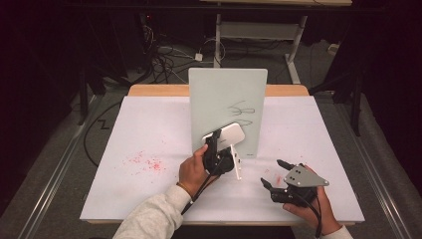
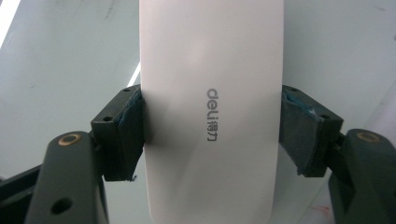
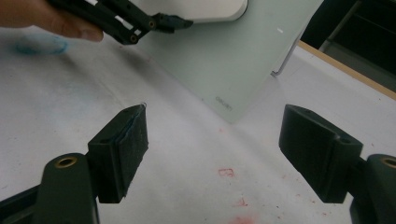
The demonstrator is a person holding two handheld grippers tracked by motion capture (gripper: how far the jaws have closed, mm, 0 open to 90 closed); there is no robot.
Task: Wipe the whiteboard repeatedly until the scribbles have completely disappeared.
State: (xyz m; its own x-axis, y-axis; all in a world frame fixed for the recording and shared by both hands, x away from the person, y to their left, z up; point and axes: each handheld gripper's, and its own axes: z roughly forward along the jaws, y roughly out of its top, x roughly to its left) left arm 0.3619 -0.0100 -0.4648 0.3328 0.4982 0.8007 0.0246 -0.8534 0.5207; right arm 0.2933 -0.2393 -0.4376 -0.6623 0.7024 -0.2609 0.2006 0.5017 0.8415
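A pale green writing board stands upright mid-table, with a black scribble on its right half. My left gripper is shut on a white deli-branded eraser and presses it against the board's lower face. In the left gripper view both pads clamp the eraser by its long sides, the board right behind it. My right gripper is open and holds nothing, low over the table's front right. Its view looks between its jaws toward the board's lower corner and the eraser.
The white table cover carries red marker smears at left and by the right gripper. The board's white stand leg juts toward me. A wooden table edge runs behind; cables lie on the floor beyond.
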